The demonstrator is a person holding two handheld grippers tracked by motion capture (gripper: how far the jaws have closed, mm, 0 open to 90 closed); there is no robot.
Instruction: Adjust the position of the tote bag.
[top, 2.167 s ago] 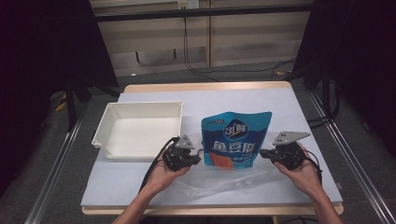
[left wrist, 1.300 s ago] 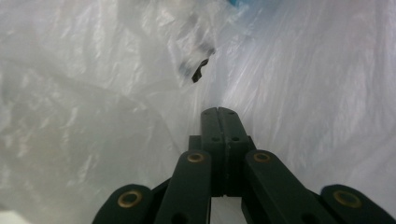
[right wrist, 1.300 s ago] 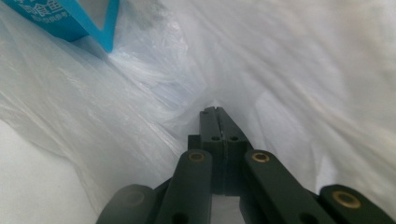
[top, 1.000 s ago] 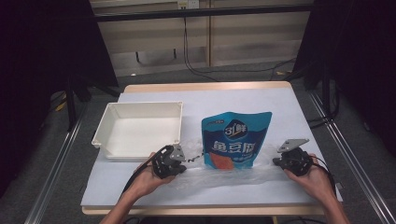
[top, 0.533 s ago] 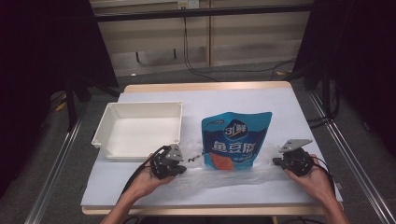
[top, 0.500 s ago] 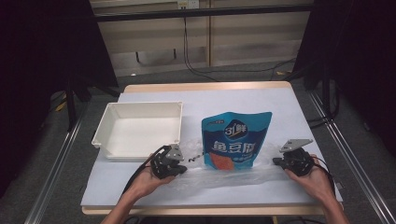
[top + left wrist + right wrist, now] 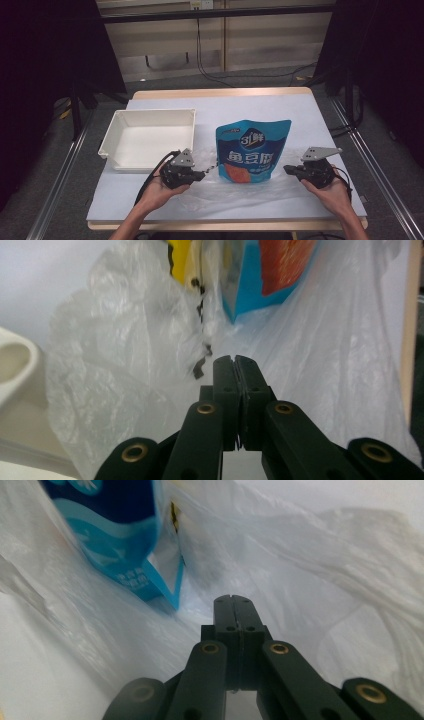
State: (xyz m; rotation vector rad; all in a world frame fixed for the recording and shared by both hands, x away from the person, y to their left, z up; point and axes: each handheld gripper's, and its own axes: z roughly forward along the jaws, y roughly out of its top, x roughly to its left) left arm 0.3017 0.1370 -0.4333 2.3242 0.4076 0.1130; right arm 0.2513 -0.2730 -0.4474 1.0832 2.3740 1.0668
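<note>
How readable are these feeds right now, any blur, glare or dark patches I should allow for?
High view: table evenly lit, surroundings black, the clear crumpled plastic bag barely separates from the white cover. Left gripper view: the blue printed snack pouch is soft, bag washed out. Right gripper view: pouch blurred, claw sharp.

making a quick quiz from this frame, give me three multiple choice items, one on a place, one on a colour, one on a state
1. Where does the white tray lie relative to the blue pouch in the high view?
A. to its left
B. to its right
C. on top of it

2. What is the pouch's main colour?
A. green
B. blue
C. black

3. How do the left tongs stand?
A. wide open
B. shut
C. clamped around the tray's rim

Answers:
1. A, the tray sits on the table's left half and the pouch near the middle.
2. B, its front is blue with an orange patch low down.
3. B, in the left gripper view the jaws meet over the clear plastic bag.
</note>
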